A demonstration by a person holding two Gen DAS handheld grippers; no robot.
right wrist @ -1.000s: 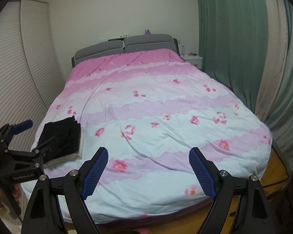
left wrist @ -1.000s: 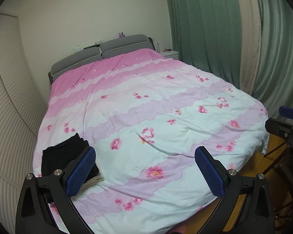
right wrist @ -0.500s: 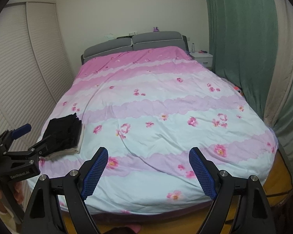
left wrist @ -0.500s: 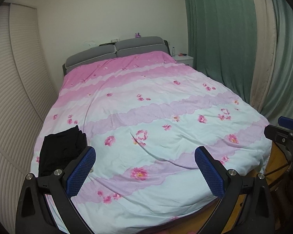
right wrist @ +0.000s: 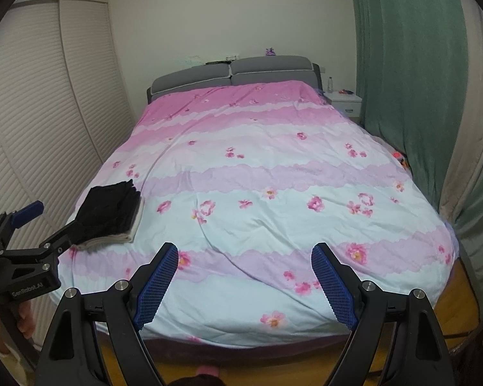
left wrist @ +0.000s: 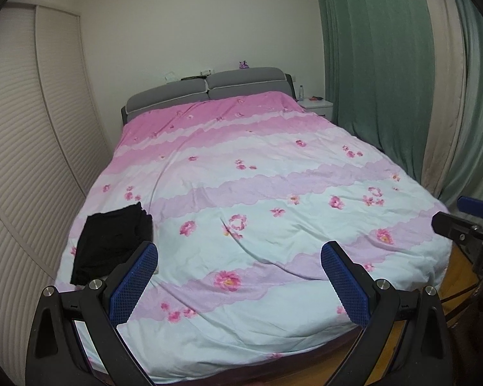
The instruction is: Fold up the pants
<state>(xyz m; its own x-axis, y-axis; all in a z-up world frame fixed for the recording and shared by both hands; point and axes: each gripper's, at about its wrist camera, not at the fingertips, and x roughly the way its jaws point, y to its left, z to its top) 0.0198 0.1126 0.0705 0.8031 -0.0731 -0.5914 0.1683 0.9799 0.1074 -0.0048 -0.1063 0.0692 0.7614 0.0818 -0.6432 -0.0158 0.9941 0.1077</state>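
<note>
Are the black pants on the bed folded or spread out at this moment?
Folded. The black pants lie as a compact stacked rectangle on a pale folded cloth near the bed's left edge, with no legs spread out.

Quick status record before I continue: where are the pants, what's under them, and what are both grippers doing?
pants: black folded stack near the bed's left edge, toward its foot
under pants: a folded cream-white cloth
surface: pink floral duvet on the bed
left gripper: open, nothing between its fingers, above the foot of the bed
right gripper: open, nothing between its fingers, above the foot of the bed
contact with pants: none visible
</note>
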